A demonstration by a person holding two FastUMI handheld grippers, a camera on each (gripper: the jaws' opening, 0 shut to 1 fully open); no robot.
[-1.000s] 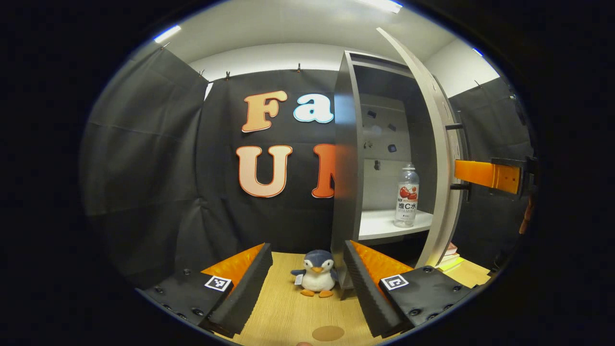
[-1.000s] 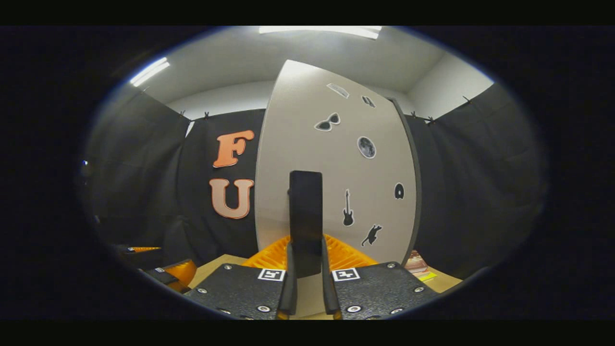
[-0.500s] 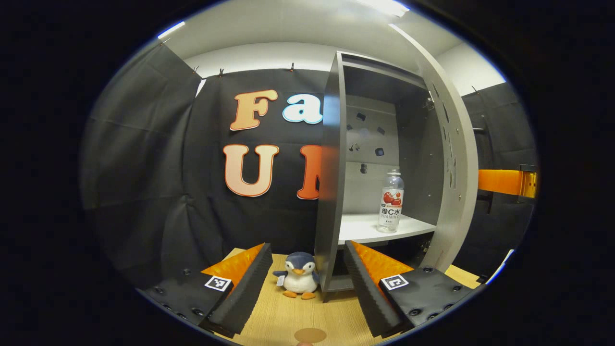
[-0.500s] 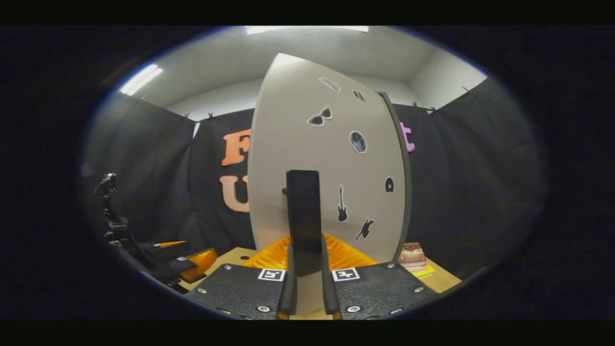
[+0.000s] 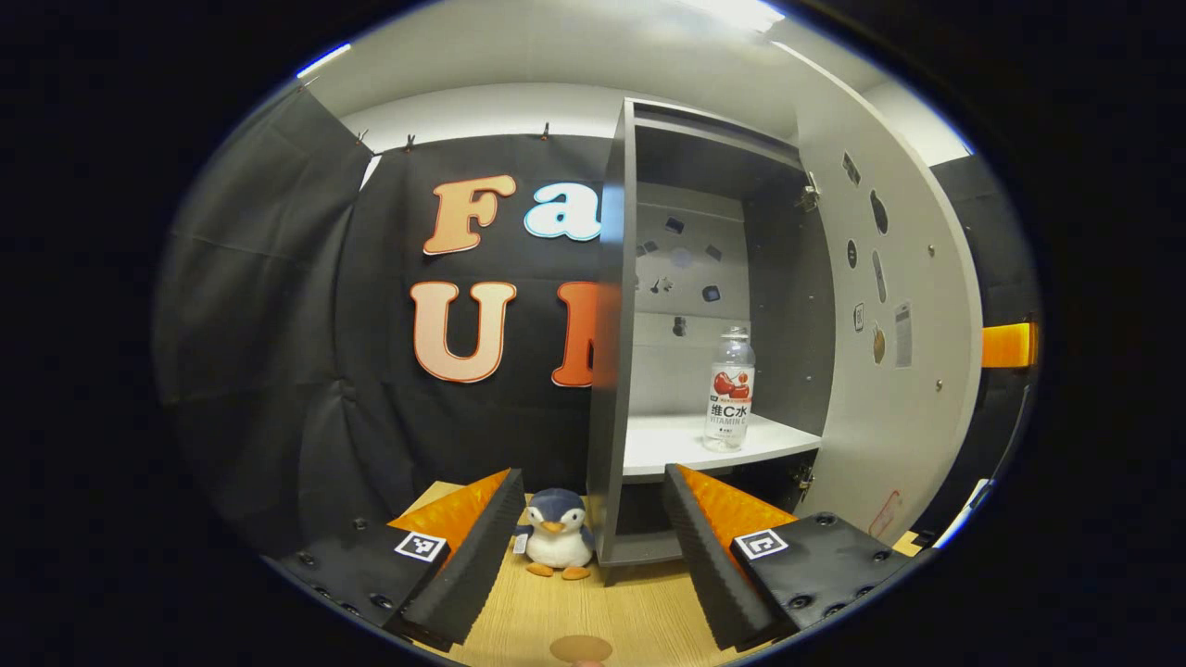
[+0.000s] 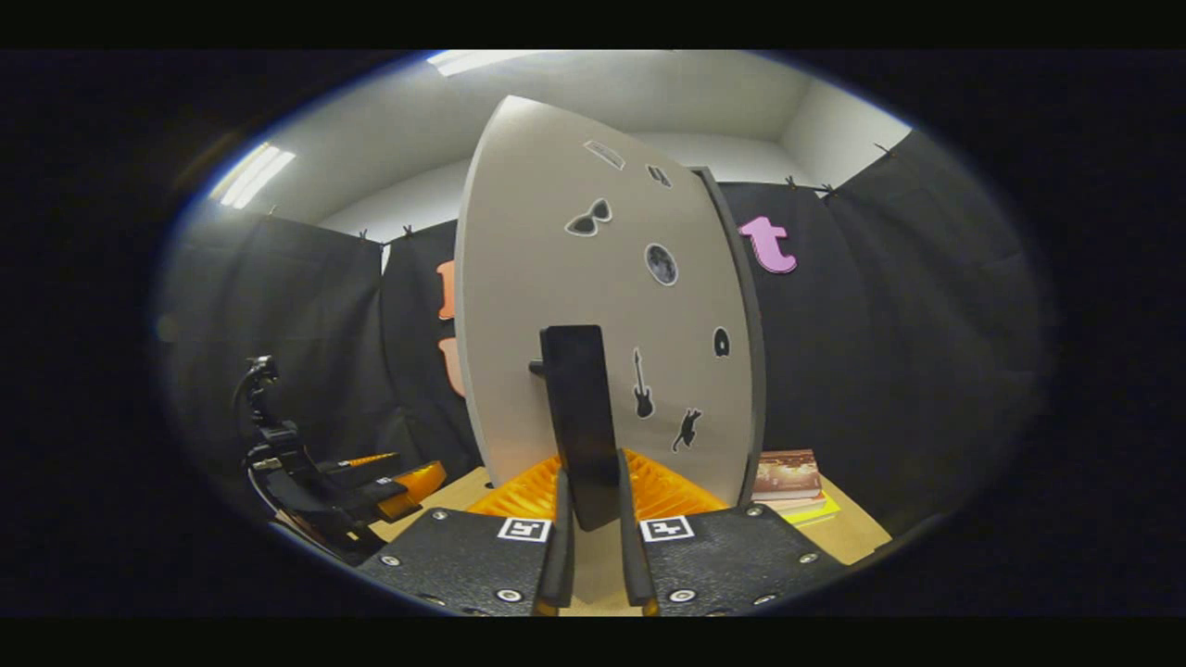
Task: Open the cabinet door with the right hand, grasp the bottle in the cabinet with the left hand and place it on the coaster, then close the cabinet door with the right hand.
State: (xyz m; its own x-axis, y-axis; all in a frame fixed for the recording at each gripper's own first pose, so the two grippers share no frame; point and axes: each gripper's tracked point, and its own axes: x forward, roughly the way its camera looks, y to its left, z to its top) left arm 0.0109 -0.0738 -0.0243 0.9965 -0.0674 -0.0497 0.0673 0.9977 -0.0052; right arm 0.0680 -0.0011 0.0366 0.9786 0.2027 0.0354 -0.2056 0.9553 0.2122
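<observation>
Two claws: right claw (image 6: 589, 505) clamps the door handle (image 6: 579, 421); left claw (image 5: 586, 547), spread, must reach the bottle (image 5: 729, 389).

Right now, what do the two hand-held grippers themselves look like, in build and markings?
The left hand-held gripper has two long wedge-shaped fingers with ribbed inner faces, mounted on black textured blocks with screws; each block carries a square black-and-white marker. The right hand-held gripper has the same black screw-studded blocks and paired markers. Seen from the right gripper view, the left one has a black frame behind it.
</observation>
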